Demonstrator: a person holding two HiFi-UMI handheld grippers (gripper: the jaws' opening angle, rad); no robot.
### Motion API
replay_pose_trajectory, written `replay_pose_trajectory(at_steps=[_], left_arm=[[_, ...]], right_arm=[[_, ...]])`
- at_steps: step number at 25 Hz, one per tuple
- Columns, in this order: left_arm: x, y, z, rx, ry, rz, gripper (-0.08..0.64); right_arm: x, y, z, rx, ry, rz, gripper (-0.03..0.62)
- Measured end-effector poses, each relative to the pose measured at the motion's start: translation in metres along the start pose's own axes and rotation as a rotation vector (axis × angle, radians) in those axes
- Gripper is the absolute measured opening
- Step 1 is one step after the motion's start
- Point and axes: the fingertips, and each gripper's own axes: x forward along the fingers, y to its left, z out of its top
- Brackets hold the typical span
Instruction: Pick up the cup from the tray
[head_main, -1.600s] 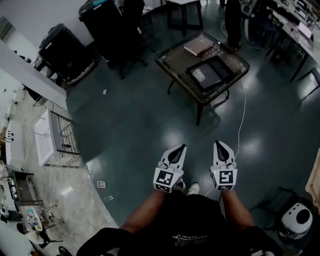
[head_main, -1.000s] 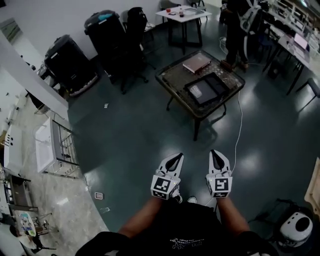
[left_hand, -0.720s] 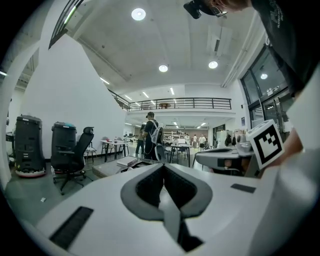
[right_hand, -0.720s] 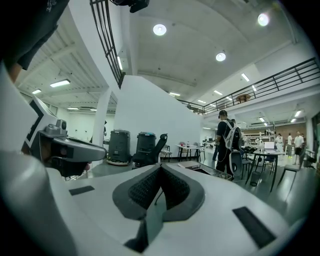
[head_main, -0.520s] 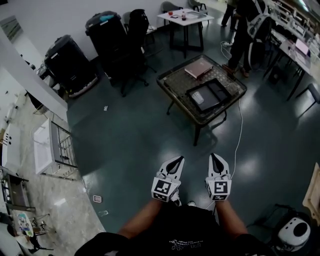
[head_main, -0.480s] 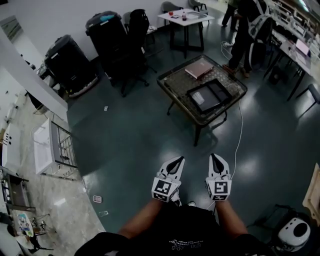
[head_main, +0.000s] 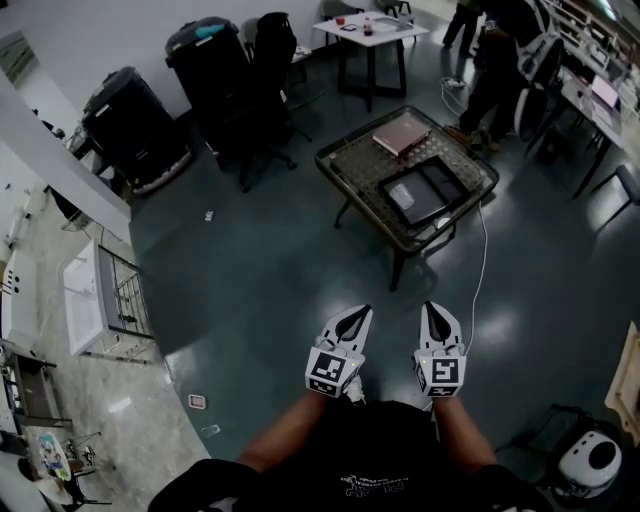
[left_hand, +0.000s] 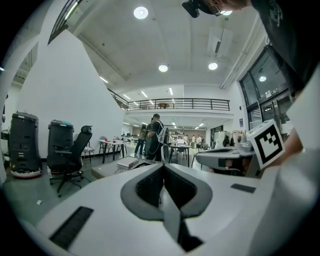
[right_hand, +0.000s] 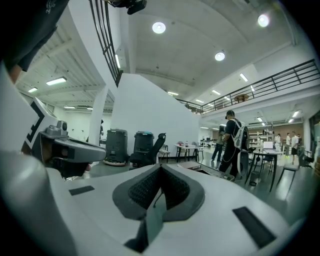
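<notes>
Left gripper (head_main: 360, 312) and right gripper (head_main: 430, 306): jaws clenched, empty. The flat black tray (head_main: 445, 185) lies on the low glass-topped surface (head_main: 345, 165) at one o'clock, well apart. The cup (head_main: 400, 197) is probably the pale shape on it. Approach first, then release one gripper's jaws.

Glossy dark teal floor (head_main: 270, 270), white wall (head_main: 90, 30) behind black units (head_main: 128, 112) and an office chair (head_main: 268, 60), a low glass-topped surface (head_main: 352, 158) mid-room; round ceiling lights (left_hand: 140, 12), railed balcony (left_hand: 175, 104) above

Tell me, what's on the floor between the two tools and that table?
Head view: bare floor, except a white cable trailing from the table toward the right tool.
</notes>
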Motion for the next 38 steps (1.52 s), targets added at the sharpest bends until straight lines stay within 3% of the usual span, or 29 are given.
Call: replay_pose_trajectory(at_steps=[19, 38], left_arm=[[0.027, 0.017, 0.012, 0.01, -0.012, -0.079, 0.01], [0.125, 0.06, 0.023, 0.003, 0.029, -0.011, 0.011]], right_arm=[[0.033, 0.003, 0.017, -0.023, 0.005, -0.002, 0.009], [0.123, -0.058, 0.016, -0.026, 0.032, 0.082, 0.009]])
